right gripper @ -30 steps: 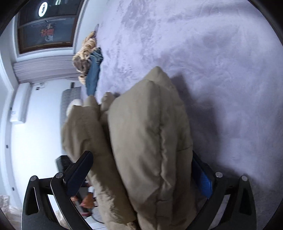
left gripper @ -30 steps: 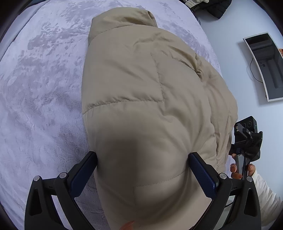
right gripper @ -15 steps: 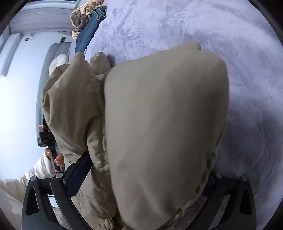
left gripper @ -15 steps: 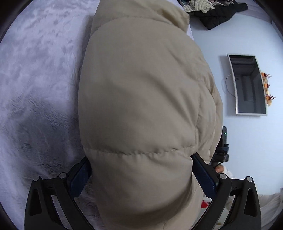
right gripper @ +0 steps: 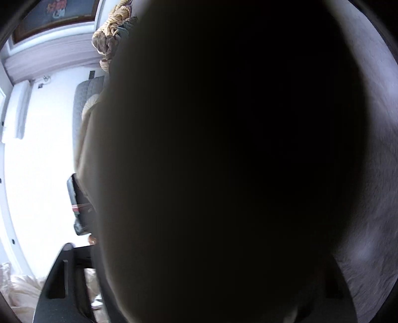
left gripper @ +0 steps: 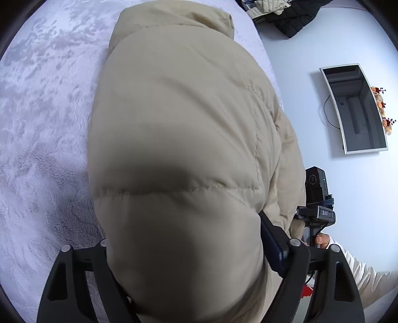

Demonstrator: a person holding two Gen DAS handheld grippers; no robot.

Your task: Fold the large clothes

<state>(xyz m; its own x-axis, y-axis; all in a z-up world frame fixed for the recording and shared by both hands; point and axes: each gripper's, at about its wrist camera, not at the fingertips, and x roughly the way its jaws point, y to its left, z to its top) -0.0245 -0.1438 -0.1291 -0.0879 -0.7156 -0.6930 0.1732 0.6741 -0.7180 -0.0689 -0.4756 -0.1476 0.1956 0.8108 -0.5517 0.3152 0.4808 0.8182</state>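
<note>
Both grippers on the puffer jacket

My left gripper [left gripper: 184,251] clamps the beige jacket [left gripper: 179,139], jaws just narrowing; my right gripper [right gripper: 199,285] is blacked out by fabric, so I cannot tell its grip.

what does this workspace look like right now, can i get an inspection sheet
surface: lavender fleece blanket.
job's things: beige puffer jacket, bunched up over the blanket; it blocks most of the right wrist view.
clutter: black garment at the far edge; tan clothes pile.
grippers: left hand-held gripper, jaws have just been closing and press on the jacket; right hand-held gripper, jaws have just been closing with the jacket between them, grip hidden.
cables: black cable beside the framed panel.
surroundings: the panel sits on a white surface; dried flowers next to it.
</note>
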